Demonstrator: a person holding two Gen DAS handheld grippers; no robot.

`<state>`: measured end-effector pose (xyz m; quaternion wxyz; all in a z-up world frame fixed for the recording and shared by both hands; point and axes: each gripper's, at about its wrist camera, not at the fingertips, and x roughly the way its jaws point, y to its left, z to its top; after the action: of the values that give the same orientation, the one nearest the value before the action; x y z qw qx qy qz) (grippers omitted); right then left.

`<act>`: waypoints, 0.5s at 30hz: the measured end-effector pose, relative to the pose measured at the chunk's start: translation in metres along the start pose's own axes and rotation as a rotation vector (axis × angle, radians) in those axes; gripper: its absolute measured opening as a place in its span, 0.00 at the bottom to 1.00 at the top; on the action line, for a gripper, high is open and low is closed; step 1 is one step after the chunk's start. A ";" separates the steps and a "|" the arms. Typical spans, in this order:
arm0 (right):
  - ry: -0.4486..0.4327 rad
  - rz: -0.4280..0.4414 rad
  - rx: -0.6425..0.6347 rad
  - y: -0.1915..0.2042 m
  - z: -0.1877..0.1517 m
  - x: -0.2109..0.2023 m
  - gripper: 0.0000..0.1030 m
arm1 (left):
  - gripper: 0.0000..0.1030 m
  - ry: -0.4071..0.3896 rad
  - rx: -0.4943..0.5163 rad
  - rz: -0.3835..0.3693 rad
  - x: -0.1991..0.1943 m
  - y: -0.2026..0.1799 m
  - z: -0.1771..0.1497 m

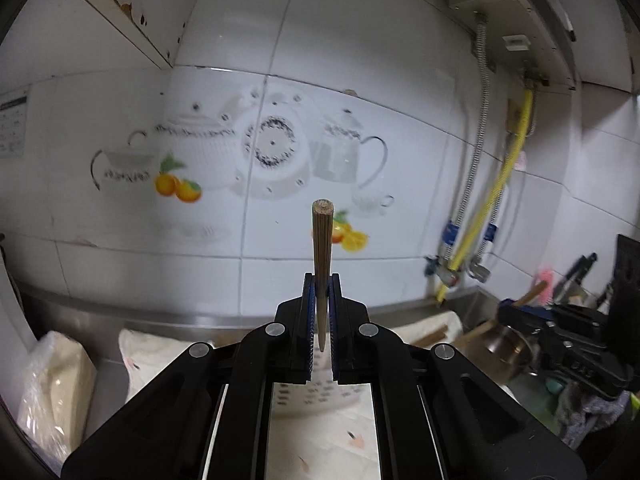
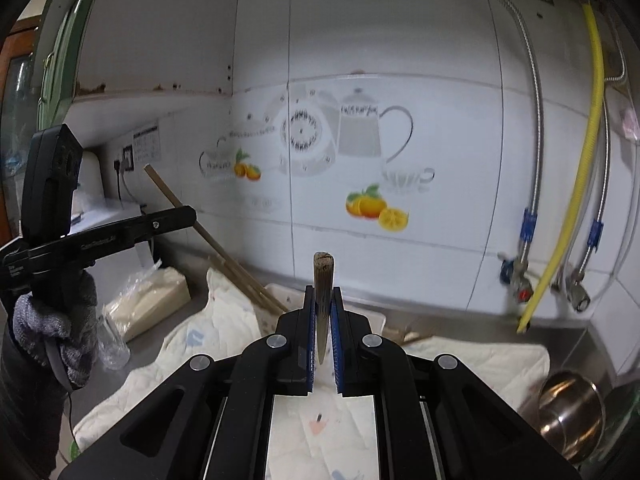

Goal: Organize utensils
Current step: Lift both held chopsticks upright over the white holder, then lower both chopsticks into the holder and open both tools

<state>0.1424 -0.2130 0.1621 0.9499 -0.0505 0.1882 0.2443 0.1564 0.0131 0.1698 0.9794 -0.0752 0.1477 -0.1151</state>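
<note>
In the left wrist view my left gripper (image 1: 322, 278) is shut on a brown wooden chopstick (image 1: 322, 236), which sticks up and forward past the blue pads toward the tiled wall. In the right wrist view my right gripper (image 2: 323, 290) is likewise shut on a second chopstick (image 2: 323, 272), held above a white cloth (image 2: 224, 320). The left gripper (image 2: 188, 214) also shows at the left of the right wrist view, carried by a gloved hand (image 2: 56, 320). Several more chopsticks (image 2: 252, 288) lie slanted by a white tray (image 2: 372, 316). The right gripper (image 1: 508, 310) appears low at the right of the left wrist view.
A steel pot (image 2: 568, 408) stands at the lower right on the counter. Metal hoses and a yellow pipe (image 2: 580, 168) run down the wall to valves. A wrapped pale package (image 2: 152, 300) lies at the left. The decorated tiled wall (image 1: 360, 80) is close ahead.
</note>
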 end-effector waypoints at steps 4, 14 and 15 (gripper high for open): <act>-0.030 -0.026 -0.009 -0.004 0.009 0.003 0.07 | 0.05 0.019 0.006 0.037 0.014 0.008 0.001; -0.023 -0.073 0.006 -0.019 0.010 0.038 0.07 | 0.05 0.130 0.038 0.090 0.057 0.019 -0.020; -0.015 -0.070 0.013 -0.021 0.009 0.042 0.07 | 0.05 0.140 0.041 0.092 0.060 0.020 -0.022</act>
<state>0.1894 -0.2108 0.1543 0.9596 -0.0489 0.1806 0.2101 0.2092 0.0147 0.1291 0.9722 -0.0400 0.2168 -0.0782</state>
